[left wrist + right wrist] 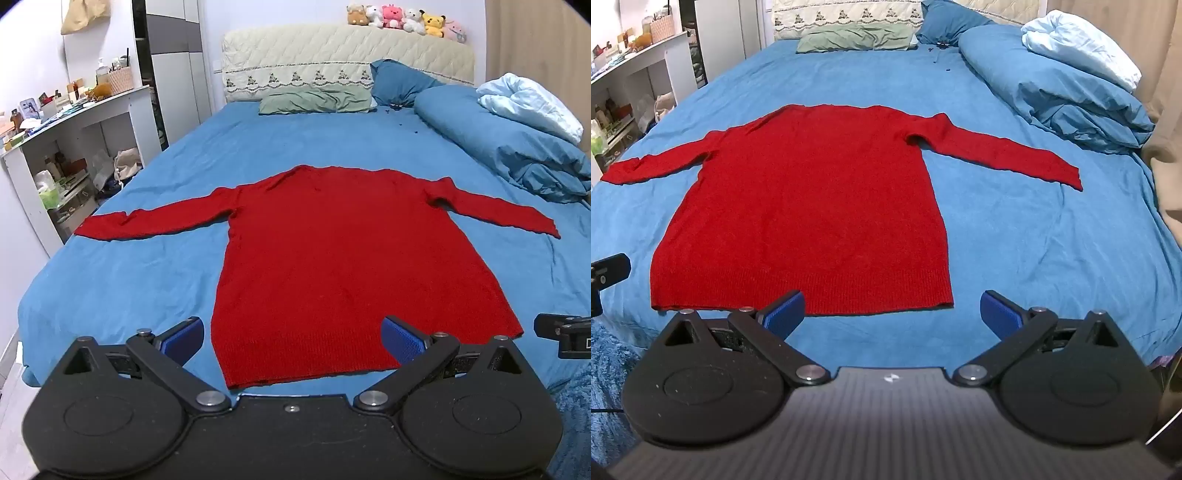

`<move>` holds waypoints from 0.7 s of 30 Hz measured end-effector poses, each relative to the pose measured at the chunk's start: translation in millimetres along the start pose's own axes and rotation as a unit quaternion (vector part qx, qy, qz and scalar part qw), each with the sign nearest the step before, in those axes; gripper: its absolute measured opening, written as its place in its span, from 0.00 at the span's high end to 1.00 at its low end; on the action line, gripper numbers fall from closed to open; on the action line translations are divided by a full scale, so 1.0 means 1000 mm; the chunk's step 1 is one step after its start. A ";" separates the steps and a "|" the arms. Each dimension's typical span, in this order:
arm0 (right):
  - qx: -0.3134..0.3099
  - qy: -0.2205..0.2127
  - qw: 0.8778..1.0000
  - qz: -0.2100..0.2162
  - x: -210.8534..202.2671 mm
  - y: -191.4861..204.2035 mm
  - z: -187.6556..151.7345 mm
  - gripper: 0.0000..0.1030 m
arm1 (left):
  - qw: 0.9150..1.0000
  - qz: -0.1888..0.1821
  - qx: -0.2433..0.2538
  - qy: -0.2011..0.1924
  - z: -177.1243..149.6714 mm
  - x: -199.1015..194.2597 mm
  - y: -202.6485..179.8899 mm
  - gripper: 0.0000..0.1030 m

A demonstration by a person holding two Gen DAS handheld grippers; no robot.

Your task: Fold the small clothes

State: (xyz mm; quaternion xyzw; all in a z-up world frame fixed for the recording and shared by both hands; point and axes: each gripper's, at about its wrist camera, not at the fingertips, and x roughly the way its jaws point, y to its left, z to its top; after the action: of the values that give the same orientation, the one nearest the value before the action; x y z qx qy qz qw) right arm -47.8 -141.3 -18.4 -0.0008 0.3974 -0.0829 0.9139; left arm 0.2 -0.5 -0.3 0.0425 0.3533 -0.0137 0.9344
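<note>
Shelf unit (pixel 74 147): stands off the bed's left side, cluttered, and plays no part in the fold.
Left sleeve (pixel 147 221): stretched straight out toward the left bed edge, flat, so it can be turned in over the body.
Left gripper (pixel 291 343): hangs over the near-left corner of the hem with blue pads wide apart and nothing between them, probably ready to pinch that corner.
Red sweater (pixel 332 258): the task's garment, spread flat in the middle of the blue bed sheet (pixel 110 288), hem nearest the cameras, neck toward the pillows (pixel 317 99); no fold looks made yet.
Right gripper (pixel 892 314): poised over the sheet just off the hem's near-right corner, jaws fully spread and empty; whether a pad brushes the knit is hard to judge through the fisheye.
Right sleeve (pixel 1015 158): laid out toward the rolled duvet (pixel 1052 85), mirroring the other so both sides fold alike.
</note>
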 end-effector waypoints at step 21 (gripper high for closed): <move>0.006 0.003 1.000 0.005 -0.002 -0.002 0.000 0.00 | 1.000 0.002 0.003 -0.017 -0.003 -0.007 -0.002 0.00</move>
State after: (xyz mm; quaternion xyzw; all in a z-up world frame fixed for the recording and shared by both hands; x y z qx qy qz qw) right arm -49.1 -142.7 -16.7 0.0069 0.3992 -0.0812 0.9132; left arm -6.7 -2.0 2.1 0.0453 0.3368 -0.0134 0.9404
